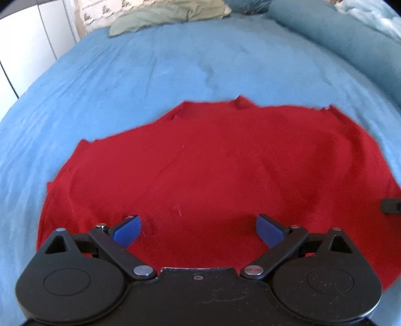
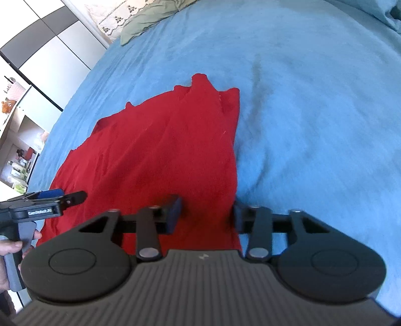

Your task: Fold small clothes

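A red garment (image 1: pixel 213 170) lies spread flat on a blue bedspread (image 1: pixel 150 70); it also shows in the right wrist view (image 2: pixel 155 150). My left gripper (image 1: pixel 198 229) is open, its blue pads over the garment's near part, empty. My right gripper (image 2: pixel 206 213) is open, its pads straddling the garment's right edge, one over red cloth, one over the bedspread (image 2: pixel 313 112). The left gripper also shows from the side at the left of the right wrist view (image 2: pixel 50 198), over the garment's left side.
A green pillow (image 1: pixel 165 17) and a patterned pillow (image 1: pixel 100 12) lie at the bed's head. A rolled blue duvet (image 1: pixel 338 40) runs along the right. White wardrobe doors (image 2: pixel 50 50) and shelves (image 2: pixel 20 150) stand left of the bed.
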The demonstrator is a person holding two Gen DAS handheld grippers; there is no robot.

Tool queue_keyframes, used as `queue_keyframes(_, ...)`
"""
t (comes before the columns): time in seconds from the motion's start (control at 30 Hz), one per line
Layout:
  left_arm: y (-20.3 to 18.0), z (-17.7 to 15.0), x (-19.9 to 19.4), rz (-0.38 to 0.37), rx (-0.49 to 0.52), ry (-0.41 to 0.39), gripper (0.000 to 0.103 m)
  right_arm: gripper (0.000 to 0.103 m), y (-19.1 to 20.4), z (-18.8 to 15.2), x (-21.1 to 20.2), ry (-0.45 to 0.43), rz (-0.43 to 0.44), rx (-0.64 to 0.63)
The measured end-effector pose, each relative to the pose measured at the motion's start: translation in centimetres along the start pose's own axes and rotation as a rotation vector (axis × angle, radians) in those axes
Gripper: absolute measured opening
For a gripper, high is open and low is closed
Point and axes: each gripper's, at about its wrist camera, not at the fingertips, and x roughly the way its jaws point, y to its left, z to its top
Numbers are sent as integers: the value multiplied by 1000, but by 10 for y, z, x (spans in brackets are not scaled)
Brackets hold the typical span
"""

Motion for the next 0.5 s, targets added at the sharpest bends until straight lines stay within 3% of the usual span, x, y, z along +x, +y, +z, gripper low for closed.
queue_keyframes(0.1, 4, 1, 17, 4, -25, 50, 103, 34, 3, 4, -5, 20, -10, 49)
queue_keyframes(0.2, 2, 7, 25, 11, -26, 82, 103, 31, 14, 13, -10, 33, -26, 85)
queue_keyframes(0.3, 9, 16, 23, -17, -47, 124, 103, 30, 40, 30, -24, 11, 14, 117)
queue_keyframes(0.37, 22, 19, 12, -39, -59, 127, 98, 29, 71, 45, -36, -12, 67, 99)
queue_keyframes(0.5, 65, 11, -25, -19, -59, 72, 97, 28, 163, 66, -36, -9, 171, -47)
